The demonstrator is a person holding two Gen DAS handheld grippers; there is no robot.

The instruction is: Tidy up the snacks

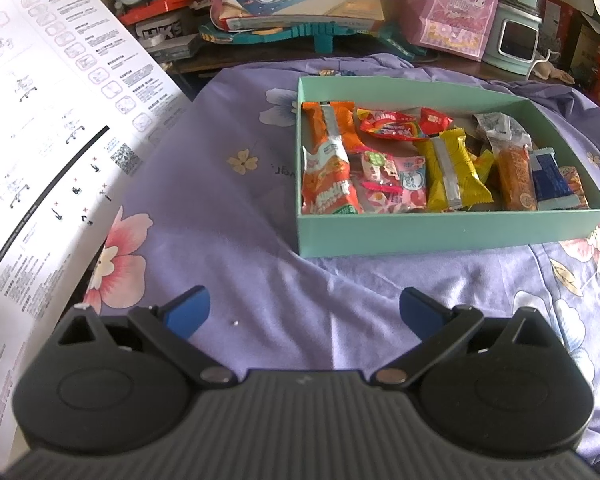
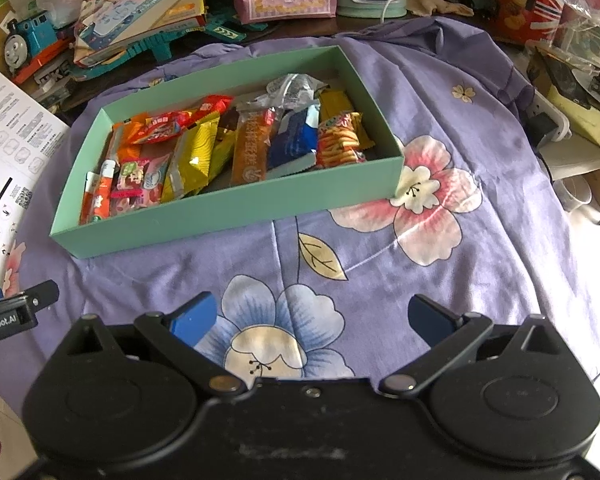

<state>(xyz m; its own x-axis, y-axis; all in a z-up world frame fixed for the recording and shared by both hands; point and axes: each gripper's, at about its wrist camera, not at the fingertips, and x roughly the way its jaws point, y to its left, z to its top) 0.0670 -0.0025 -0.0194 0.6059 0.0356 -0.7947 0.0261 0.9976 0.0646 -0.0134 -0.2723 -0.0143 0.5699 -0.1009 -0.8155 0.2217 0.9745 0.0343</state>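
At frame centre a green box point(image 2: 236, 210) of snack packets point(image 2: 256, 144) sits on floral cloth point(image 2: 440, 272), above the right gripper point(image 2: 312, 320), its jaws apart.

Open purple cloth point(image 2: 380, 248) lies between my tongs and the green box point(image 2: 228, 210), with nothing on it. The box's near wall stands in the way; its top is open, packed with snacks point(image 2: 252, 144) edge to edge. A paper sheet point(image 1: 40, 120) covers the left side. Toys and boxes point(image 1: 300, 4) crowd the far edge. Right of the box, bare cloth.
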